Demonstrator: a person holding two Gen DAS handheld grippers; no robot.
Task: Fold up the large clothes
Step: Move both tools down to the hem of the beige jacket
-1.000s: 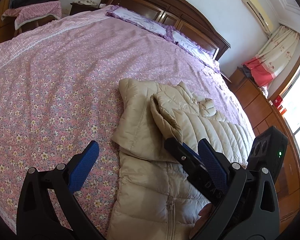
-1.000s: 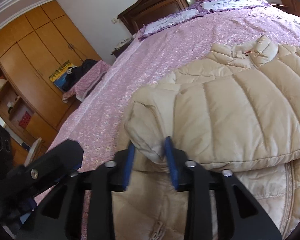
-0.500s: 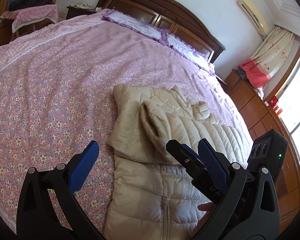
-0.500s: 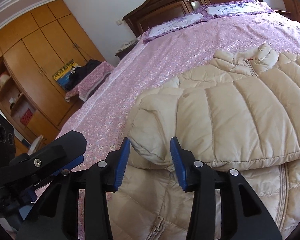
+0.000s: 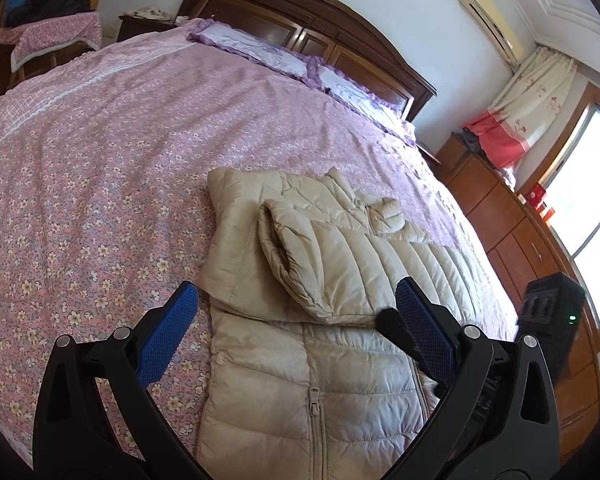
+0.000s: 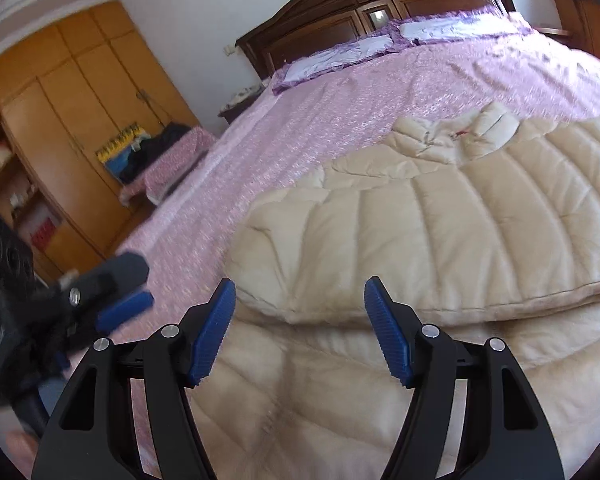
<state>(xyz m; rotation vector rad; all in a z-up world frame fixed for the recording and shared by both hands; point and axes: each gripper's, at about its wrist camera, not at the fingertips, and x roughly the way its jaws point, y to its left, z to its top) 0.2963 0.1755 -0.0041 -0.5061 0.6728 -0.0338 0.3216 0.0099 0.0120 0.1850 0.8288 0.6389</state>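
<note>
A cream puffer jacket (image 5: 300, 352) lies zipped, front up, on the pink floral bedspread (image 5: 100, 184). One sleeve (image 5: 340, 256) is folded across its chest, cuff toward the left shoulder. My left gripper (image 5: 296, 332) is open and empty, held above the jacket's lower front. My right gripper (image 6: 300, 332) is open and empty, just short of the folded sleeve's cuff (image 6: 340, 248). The jacket (image 6: 380, 400) fills the right wrist view, and the left gripper (image 6: 112, 304) shows there at the left.
Pillows (image 5: 268, 52) and a dark wooden headboard (image 5: 300, 12) stand at the far end of the bed. A wooden wardrobe (image 6: 60, 120) and a chair with clothes (image 6: 164, 160) are beside the bed. A wooden dresser (image 5: 520, 240) runs under the window.
My right gripper opened and let go of the sleeve cuff, which now rests on the jacket's chest. Both grippers drew back from the jacket.
</note>
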